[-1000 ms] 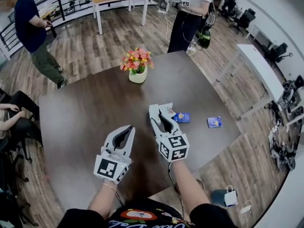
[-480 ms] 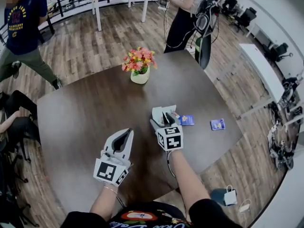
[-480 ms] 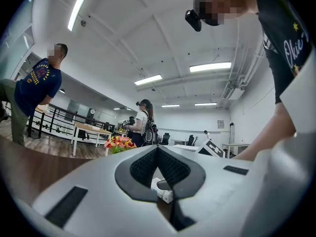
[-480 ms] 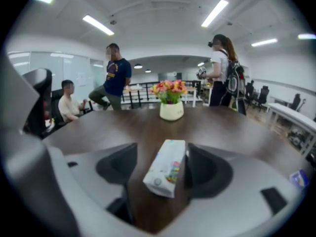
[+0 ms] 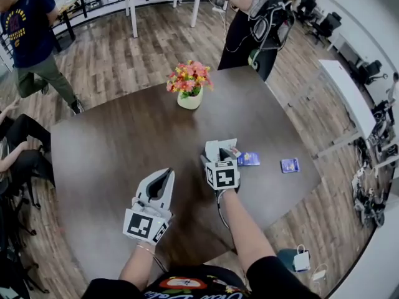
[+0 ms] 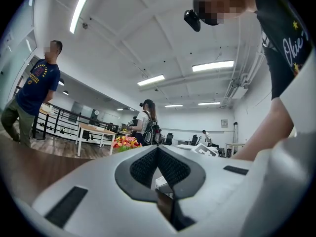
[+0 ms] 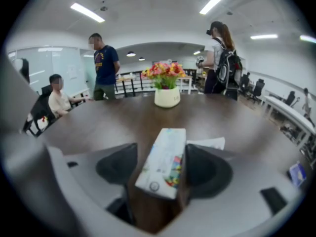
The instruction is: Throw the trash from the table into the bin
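A white drink carton [image 7: 165,157] with a coloured print lies flat on the dark table [image 5: 124,142], between the jaws of my right gripper [image 5: 219,147] [image 7: 162,149]. Those jaws have just been opening and stand wide. The left pad is clear of the carton and the right pad is close beside it. A white scrap of paper [image 7: 208,143] lies just beyond. Two blue packets [image 5: 249,159] [image 5: 290,165] lie to the right. My left gripper [image 5: 165,173] [image 6: 158,149] hovers level near the front edge, its jaws shut on nothing.
A white vase of flowers [image 5: 190,98] [image 7: 167,97] stands at the table's far side. A person with a backpack [image 5: 249,23] stands beyond it, another person [image 5: 31,36] at the far left, and one sits at the left edge [image 5: 19,142]. A small white bag [image 5: 302,259] lies on the floor.
My right gripper has sunk to the table and tilted down, and its jaws have opened around the carton. The left gripper drifted slightly lower. The people in the background shifted.
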The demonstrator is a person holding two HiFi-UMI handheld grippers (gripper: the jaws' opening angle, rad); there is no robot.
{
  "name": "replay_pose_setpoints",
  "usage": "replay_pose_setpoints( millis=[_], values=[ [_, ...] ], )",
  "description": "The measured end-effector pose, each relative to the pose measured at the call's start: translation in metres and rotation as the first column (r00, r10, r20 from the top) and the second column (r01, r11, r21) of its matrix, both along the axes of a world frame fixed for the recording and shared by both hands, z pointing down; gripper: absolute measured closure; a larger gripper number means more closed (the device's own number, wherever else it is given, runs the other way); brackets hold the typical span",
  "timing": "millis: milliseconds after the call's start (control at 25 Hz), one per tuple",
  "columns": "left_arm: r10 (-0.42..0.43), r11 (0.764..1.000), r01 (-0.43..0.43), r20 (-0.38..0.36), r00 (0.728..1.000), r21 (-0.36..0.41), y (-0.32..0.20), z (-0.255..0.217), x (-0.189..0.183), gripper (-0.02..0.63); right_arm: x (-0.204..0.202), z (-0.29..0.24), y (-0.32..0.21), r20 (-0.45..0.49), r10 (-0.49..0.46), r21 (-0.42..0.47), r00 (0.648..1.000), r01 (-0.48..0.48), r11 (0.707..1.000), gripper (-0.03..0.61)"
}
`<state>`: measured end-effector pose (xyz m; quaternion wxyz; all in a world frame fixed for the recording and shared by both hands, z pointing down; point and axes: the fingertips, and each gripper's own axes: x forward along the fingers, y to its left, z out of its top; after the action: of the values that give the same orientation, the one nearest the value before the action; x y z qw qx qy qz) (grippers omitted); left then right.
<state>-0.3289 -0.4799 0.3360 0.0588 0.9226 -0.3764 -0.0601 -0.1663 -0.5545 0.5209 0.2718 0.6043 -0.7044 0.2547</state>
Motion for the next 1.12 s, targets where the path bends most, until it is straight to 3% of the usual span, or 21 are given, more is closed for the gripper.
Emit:
replay_pose_setpoints(
  millis=[360,560,920,1120],
  values=[
    [-0.013,1.000,0.013,0.014,1.000,-0.003,0.001,0.000,-0.006,0.607,0.000,0.018,0.001,-0.072,-0.003,-0.057,0.997,-0.002,0.998,0.278],
    [-0.010,1.000,0.010,0.024,1.000,0.001,0.003,-0.001,-0.004,0.607,0.004,0.015,0.004,-0.077,0.001,-0.049,0.997,-0.004,0.999,0.311],
    [0.011,1.000,-0.012,0.039,0.999,0.025,0.013,-0.007,0.012,0.606,0.012,-0.044,0.021,0.006,0.013,0.190,1.000,-0.014,0.982,0.319],
    [0.038,0.998,-0.041,0.055,0.998,0.042,0.024,-0.012,0.031,0.607,0.014,-0.090,0.051,0.059,-0.025,0.370,0.998,0.001,0.929,0.320]
  ],
)
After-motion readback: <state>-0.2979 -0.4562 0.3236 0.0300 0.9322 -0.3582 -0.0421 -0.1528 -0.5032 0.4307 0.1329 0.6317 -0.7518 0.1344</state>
